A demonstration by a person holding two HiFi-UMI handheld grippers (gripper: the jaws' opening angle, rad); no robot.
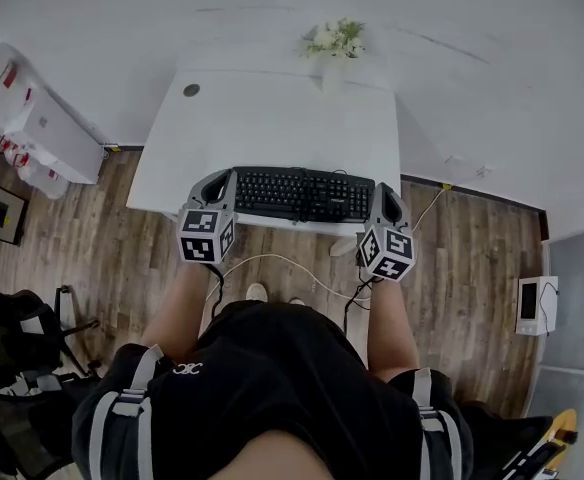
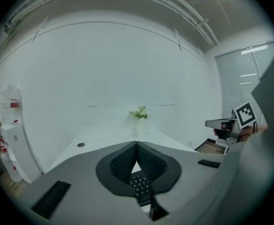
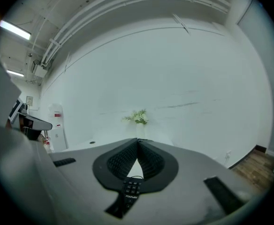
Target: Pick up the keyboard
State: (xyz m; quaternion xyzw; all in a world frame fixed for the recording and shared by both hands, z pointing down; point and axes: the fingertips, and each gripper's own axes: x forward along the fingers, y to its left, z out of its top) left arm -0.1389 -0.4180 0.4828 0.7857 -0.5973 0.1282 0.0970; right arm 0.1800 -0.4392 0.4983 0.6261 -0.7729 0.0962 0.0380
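A black keyboard (image 1: 302, 194) lies crosswise over the near edge of the white table (image 1: 272, 118). My left gripper (image 1: 220, 183) is shut on its left end and my right gripper (image 1: 386, 204) is shut on its right end. In the left gripper view the keyboard's end (image 2: 141, 189) sits pinched low between the dark pads (image 2: 120, 165), whose tips meet ahead of it. In the right gripper view the other end of the keyboard (image 3: 130, 191) is clamped the same way between ribbed pads (image 3: 152, 162). Whether the keyboard touches the tabletop cannot be told.
A vase of white flowers (image 1: 337, 43) stands at the table's far edge, and a round cable hole (image 1: 191, 90) is at its far left. A white cable (image 1: 282, 263) trails over the wooden floor. White boxes (image 1: 42, 133) stand to the left, and a small white device (image 1: 534, 303) to the right.
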